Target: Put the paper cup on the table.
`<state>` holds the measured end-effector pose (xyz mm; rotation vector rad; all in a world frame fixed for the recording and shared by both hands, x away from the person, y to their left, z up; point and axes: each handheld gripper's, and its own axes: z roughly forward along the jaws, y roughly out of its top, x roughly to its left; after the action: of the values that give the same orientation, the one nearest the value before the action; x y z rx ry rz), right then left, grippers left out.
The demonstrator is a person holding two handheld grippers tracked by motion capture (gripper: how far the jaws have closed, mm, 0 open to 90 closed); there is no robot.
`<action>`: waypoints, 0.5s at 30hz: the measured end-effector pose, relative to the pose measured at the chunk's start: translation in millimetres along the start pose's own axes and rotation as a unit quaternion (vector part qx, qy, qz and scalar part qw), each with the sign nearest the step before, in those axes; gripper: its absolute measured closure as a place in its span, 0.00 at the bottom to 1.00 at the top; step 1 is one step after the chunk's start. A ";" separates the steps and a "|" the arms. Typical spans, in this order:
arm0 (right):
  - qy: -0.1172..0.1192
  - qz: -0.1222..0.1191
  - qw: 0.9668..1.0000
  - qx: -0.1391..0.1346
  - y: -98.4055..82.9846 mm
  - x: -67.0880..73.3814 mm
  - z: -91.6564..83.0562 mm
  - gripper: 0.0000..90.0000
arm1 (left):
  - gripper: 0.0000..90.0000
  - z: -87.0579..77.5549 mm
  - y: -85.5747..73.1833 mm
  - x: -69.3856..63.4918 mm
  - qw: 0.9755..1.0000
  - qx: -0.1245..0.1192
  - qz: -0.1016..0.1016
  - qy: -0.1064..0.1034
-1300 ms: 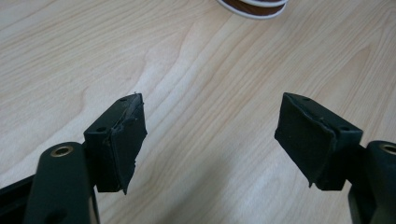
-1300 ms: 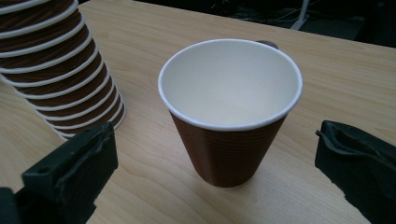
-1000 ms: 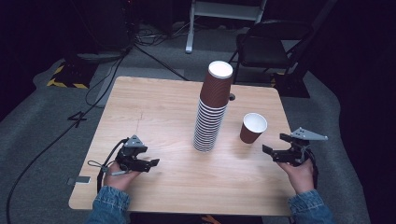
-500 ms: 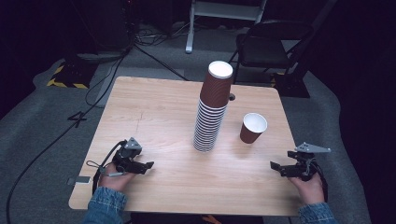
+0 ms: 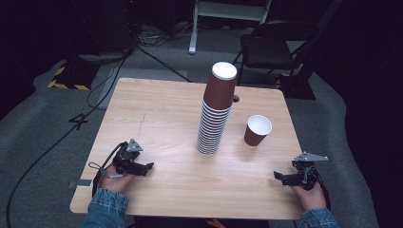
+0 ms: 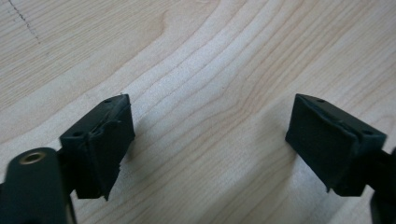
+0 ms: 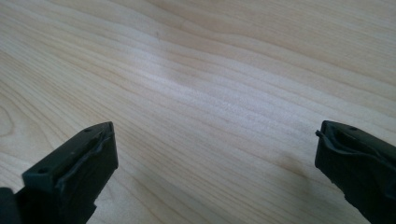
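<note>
A tall stack of brown paper cups (image 5: 217, 110) stands upright near the middle of the wooden table (image 5: 161, 114). A single brown cup (image 5: 257, 130) stands upright to its right, apart from the stack. My left gripper (image 5: 145, 167) rests low at the table's front left, open, with bare wood between its jaws (image 6: 210, 135). My right gripper (image 5: 280, 176) sits at the front right corner, open too, nothing between its fingers (image 7: 215, 154). Both are well short of the cups.
A black folding chair (image 5: 278, 40) stands behind the table's far right corner. Cables (image 5: 119, 57) run over the grey floor at the back left. Bare wood lies between the two grippers along the front edge.
My right gripper has dropped and pulled back toward the front right edge of the table. The left gripper has shifted slightly toward the front. The cups have not moved.
</note>
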<state>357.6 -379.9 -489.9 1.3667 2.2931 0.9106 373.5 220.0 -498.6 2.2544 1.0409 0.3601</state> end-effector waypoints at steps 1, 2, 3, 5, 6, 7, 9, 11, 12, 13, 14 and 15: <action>0.000 0.000 1.000 0.000 0.0 0.0 0.0 0.00 | 0.15 0.0 0.0 0.0 1.000 0.000 0.000 0.000; -0.001 -0.003 1.000 0.002 -0.6 0.4 1.2 0.00 | 0.15 0.7 -0.3 -0.1 1.000 -0.003 -0.001 -0.001; -0.003 -0.008 1.000 0.004 -1.2 1.2 2.5 0.00 | 0.14 1.2 -0.6 -0.2 1.000 -0.006 -0.001 0.000; -0.008 -0.016 1.000 0.006 -1.5 2.6 4.2 0.00 | 0.13 2.2 -1.3 0.4 1.000 -0.012 0.000 -0.001; -0.013 -0.022 1.000 0.006 -1.0 3.9 5.3 0.00 | 0.12 3.0 -1.8 0.9 1.000 -0.017 0.002 0.001; -0.013 -0.022 1.000 0.006 -1.0 3.9 5.3 0.00 | 0.11 3.0 -1.8 0.9 1.000 -0.017 0.002 0.001; -0.038 -0.023 0.999 0.003 -0.9 5.3 8.0 0.00 | 0.07 6.0 -2.7 1.8 1.000 -0.024 0.001 -0.006; -0.041 -0.024 0.999 0.006 -1.1 5.3 9.1 0.00 | 0.07 6.1 -2.7 1.7 1.000 -0.024 0.000 -0.006; -0.037 -0.019 0.999 0.005 -1.8 4.2 10.7 0.00 | 0.07 5.9 -2.6 1.9 1.000 -0.023 0.002 -0.005; -0.036 -0.013 0.999 0.004 -2.2 3.9 11.0 0.00 | 0.07 6.0 -2.6 1.8 1.000 -0.024 0.001 -0.005; -0.034 -0.005 0.999 0.001 -3.1 3.3 11.7 0.00 | 0.07 6.0 -2.6 1.9 1.000 -0.023 0.002 -0.005; -0.039 0.003 0.999 -0.015 -5.2 3.8 13.2 0.00 | 0.07 6.0 -2.6 1.9 1.000 -0.023 0.002 -0.005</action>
<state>359.7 -373.6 -503.1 1.3728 2.2109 0.8747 376.1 220.2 -504.9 2.2148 1.0133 0.3717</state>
